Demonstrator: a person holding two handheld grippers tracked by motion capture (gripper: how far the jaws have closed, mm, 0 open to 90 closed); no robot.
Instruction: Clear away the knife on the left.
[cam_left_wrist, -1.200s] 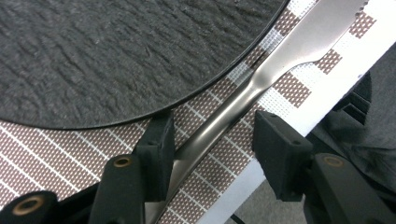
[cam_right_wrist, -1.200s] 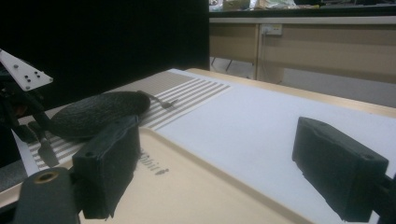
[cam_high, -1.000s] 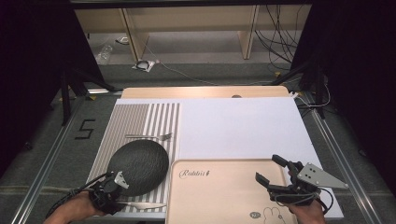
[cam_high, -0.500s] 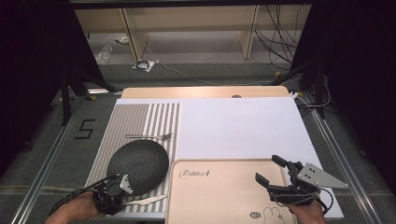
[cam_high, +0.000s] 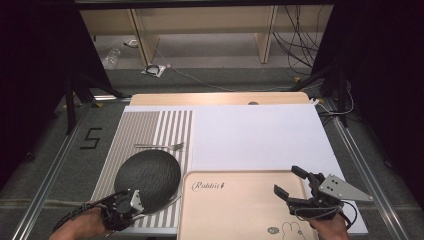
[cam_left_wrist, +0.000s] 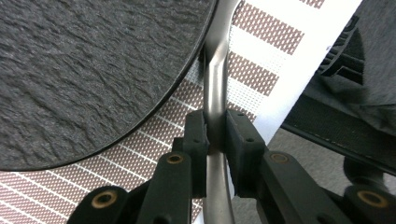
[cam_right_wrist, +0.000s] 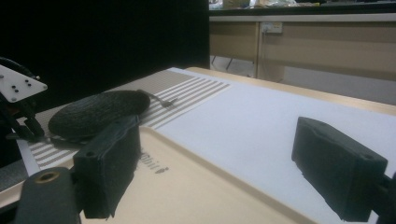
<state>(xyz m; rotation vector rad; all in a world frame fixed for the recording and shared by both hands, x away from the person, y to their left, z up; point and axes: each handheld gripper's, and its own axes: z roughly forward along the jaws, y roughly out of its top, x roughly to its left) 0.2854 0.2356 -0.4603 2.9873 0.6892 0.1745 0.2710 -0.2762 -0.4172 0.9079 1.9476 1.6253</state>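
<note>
Left gripper view: left tongs (cam_left_wrist: 215, 140) just closed, now clamping knife handle (cam_left_wrist: 215, 93).

The high view looks forward and down over the table (cam_high: 260, 130). The left gripper view sits very close, facing down past its jaws at the dark plate (cam_left_wrist: 93, 70). The right gripper view looks low across the tray (cam_right_wrist: 196, 186) toward that plate.

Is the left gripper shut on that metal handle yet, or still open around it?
Shut on it. In the left gripper view both pads of the left gripper press the metal handle from either side, the jaws having just been closing, beside the dark plate.
</note>
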